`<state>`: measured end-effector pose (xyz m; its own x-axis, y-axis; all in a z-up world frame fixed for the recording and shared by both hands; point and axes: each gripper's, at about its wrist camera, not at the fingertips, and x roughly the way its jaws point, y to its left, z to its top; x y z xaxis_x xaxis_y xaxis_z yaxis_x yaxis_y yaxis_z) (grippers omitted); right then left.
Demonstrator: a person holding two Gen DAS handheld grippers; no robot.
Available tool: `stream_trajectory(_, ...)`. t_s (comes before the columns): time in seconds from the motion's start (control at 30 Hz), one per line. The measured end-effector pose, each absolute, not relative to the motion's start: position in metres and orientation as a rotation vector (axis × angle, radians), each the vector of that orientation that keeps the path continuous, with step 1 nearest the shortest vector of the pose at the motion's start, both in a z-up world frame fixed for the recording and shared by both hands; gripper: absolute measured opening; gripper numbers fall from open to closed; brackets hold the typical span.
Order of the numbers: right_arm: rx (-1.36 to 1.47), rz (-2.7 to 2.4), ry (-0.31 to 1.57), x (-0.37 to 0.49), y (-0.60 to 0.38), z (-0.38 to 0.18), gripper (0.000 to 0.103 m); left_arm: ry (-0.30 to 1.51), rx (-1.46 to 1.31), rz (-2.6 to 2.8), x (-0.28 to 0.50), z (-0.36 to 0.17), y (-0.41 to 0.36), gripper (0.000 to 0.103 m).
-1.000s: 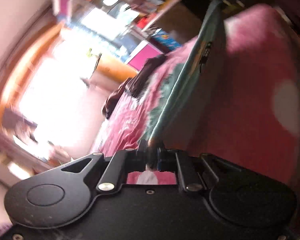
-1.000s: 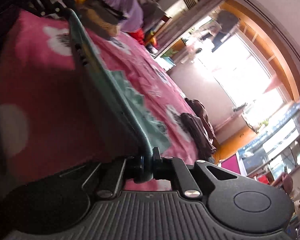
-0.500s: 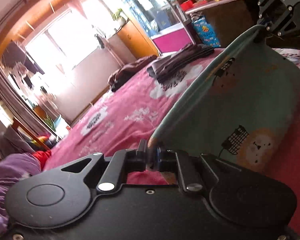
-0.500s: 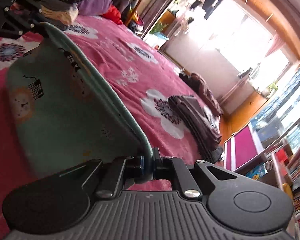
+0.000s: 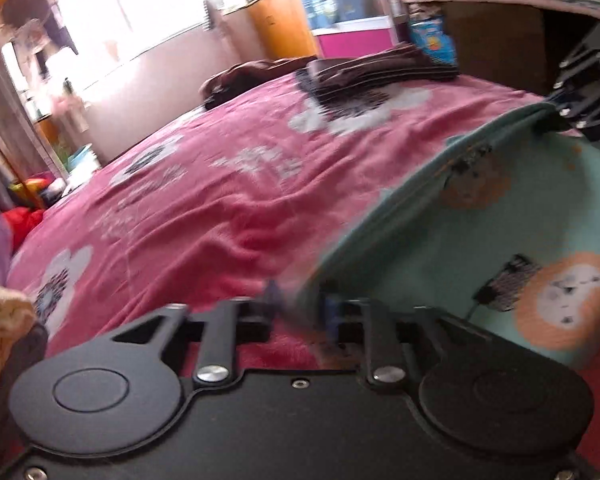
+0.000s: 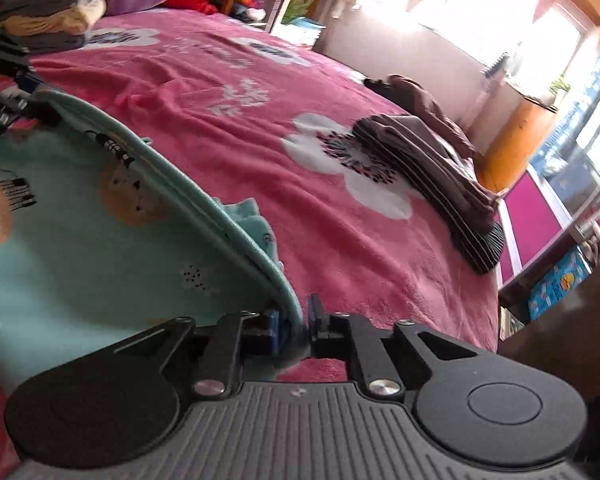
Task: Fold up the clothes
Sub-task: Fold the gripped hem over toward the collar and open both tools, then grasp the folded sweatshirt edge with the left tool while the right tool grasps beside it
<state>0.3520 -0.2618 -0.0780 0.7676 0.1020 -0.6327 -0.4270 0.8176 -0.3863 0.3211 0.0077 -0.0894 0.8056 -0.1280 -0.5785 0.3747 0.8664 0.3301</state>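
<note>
Now I have the garment [image 5: 512,216] stretched between my two grippers, low over the bed [image 5: 220,200], and that bed is my landmark for everything here. My left gripper [image 5: 300,312] stands at one corner of the mint cloth; the picture is blurred just there, and the fingers look slightly parted around the hem, so I cannot tell whether they pinch or are letting go. My right gripper [image 6: 294,326] has the opposite end of the same hem between its fingers, with a narrow gap showing beside the cloth, so its grip too I cannot call with certainty.

I keep the two ends apart so the hem runs taut in one line and the lion-printed body spreads flat on the bed below it, instead of bunching. Holding it low means the cloth can settle without flipping.

Further up the bed, well apart from my cloth, lie the striped pile [image 6: 440,184] already folded and a brown heap [image 6: 424,100] beyond it. At the bed's other edge sits a stack [image 6: 48,20] of grey and beige pieces. I judge this garment is being laid out for its first fold, which is not yet made.
</note>
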Motion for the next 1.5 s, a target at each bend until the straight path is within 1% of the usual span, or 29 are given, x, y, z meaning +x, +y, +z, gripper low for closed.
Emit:
stream_trajectory(0.03,-0.542,0.272,0.616,0.352,-0.263,-0.076,0.037,0.567,0.456,-0.251,0.322,-0.091,0.009,0.047)
stream_trajectory(0.23,-0.450,0.197,0.534,0.336,-0.273,-0.058,0.038,0.467,0.319,-0.146,0.311,-0.069,0.031,0.047)
stream_trajectory(0.37,-0.406,0.303,0.519,0.312,-0.261,-0.060,0.037,0.435,0.266,-0.313,0.296,-0.066,0.023,0.047)
stream_trajectory(0.47,-0.400,0.331,0.571,0.312,-0.253,-0.076,0.037,0.487,0.289,-0.425,0.301,-0.082,0.003,0.047)
stream_trajectory(0.53,-0.318,0.332,0.646,0.323,-0.262,-0.092,0.038,0.587,0.275,-0.414,0.320,-0.103,-0.001,0.047)
stream_trajectory(0.6,-0.175,0.339,0.659,0.328,-0.280,-0.097,0.039,0.619,0.160,-0.421,0.335,-0.113,0.011,0.050)
stream_trajectory(0.73,-0.162,0.344,0.658,0.327,-0.282,-0.094,0.039,0.654,0.040,-0.413,0.356,-0.106,0.026,0.050)
stream_trajectory(0.83,-0.079,0.320,0.658,0.329,-0.290,-0.087,0.039,0.679,-0.151,-0.414,0.362,-0.105,0.050,0.050)
stream_trajectory(0.9,0.023,0.251,0.644,0.329,-0.305,-0.082,0.041,0.649,-0.153,-0.360,0.356,-0.097,0.057,0.049)
stream_trajectory(0.97,0.118,0.190,0.636,0.327,-0.323,-0.079,0.041,0.569,-0.146,-0.261,0.342,-0.083,0.065,0.050)
stream_trajectory(1.1,0.285,0.206,0.670,0.312,-0.346,-0.080,0.042,0.554,-0.250,-0.232,0.323,-0.071,0.093,0.052)
stream_trajectory(1.13,0.345,0.217,0.672,0.306,-0.351,-0.082,0.044,0.565,-0.280,-0.239,0.318,-0.071,0.098,0.053)
stream_trajectory(1.2,0.473,0.243,0.677,0.295,-0.359,-0.088,0.052,0.590,-0.373,-0.259,0.307,-0.073,0.108,0.054)
stream_trajectory(1.27,0.529,0.255,0.693,0.286,-0.358,-0.093,0.053,0.608,-0.478,-0.257,0.295,-0.076,0.116,0.057)
stream_trajectory(1.3,0.543,0.261,0.701,0.282,-0.356,-0.096,0.053,0.617,-0.519,-0.253,0.290,-0.078,0.118,0.060)
stream_trajectory(1.5,0.628,0.266,0.769,0.270,-0.346,-0.117,0.060,0.699,-0.654,-0.243,0.257,-0.091,0.117,0.064)
